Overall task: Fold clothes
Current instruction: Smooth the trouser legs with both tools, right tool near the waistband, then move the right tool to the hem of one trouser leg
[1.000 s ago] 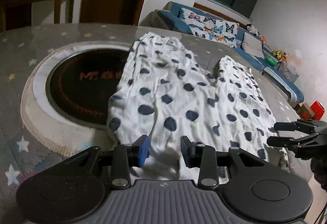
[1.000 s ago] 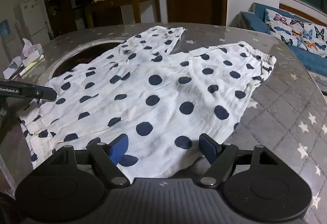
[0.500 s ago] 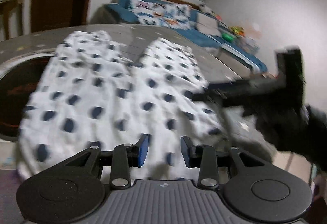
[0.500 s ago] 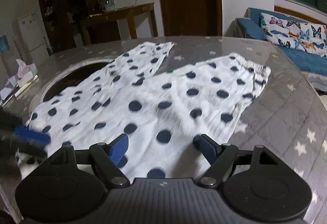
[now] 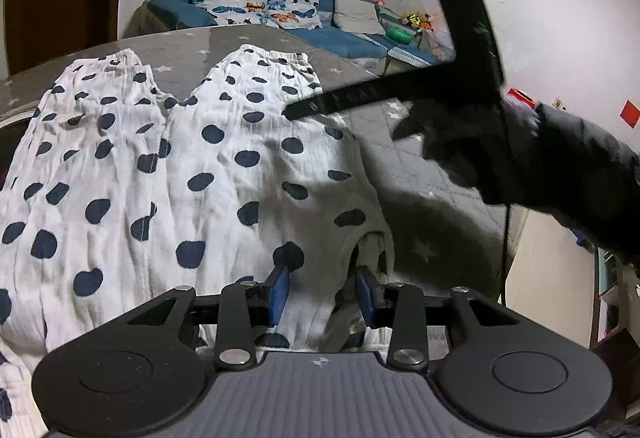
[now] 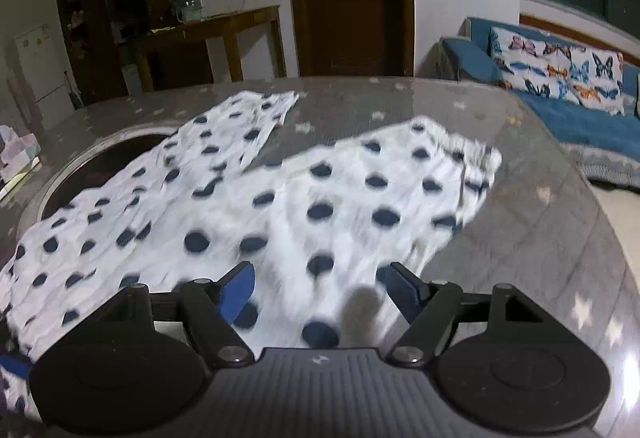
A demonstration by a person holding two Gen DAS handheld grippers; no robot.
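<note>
Start on your left: your left tongs [image 5: 320,292] sit low at the waist end of the polka-dot trousers [image 5: 168,174], pads parted with a raised ridge of the fabric running up between them; the pads look close to the cloth on either side, but you cannot tell from here whether they press it, so treat them as apart, not clamped. The trousers lie spread flat on the grey star-patterned table [image 5: 432,174], both legs stretching away ahead of these tongs with the cuffs at the far end and a narrow gap between the legs. This is thin, crinkled cotton: light, limp, no stiffness at all, so it will sag and drag wherever you do not hold it, and a single layer will slip out of a shallow pinch. The gathered waistband and the elasticated cuffs are the thicker places and probably your surest hold. Moving right, your right tongs [image 5: 304,110] reach across above the near leg, the handle gripped in your dark-sleeved right hand [image 5: 480,154], held level and well clear of the cloth. From that tool's own camera the right tongs [image 6: 316,288] stand wide apart over the outer edge of that leg, nothing between the pads, with bare table just to their right. The picture is smeared there, so the exact height above the fabric is uncertain.
</note>
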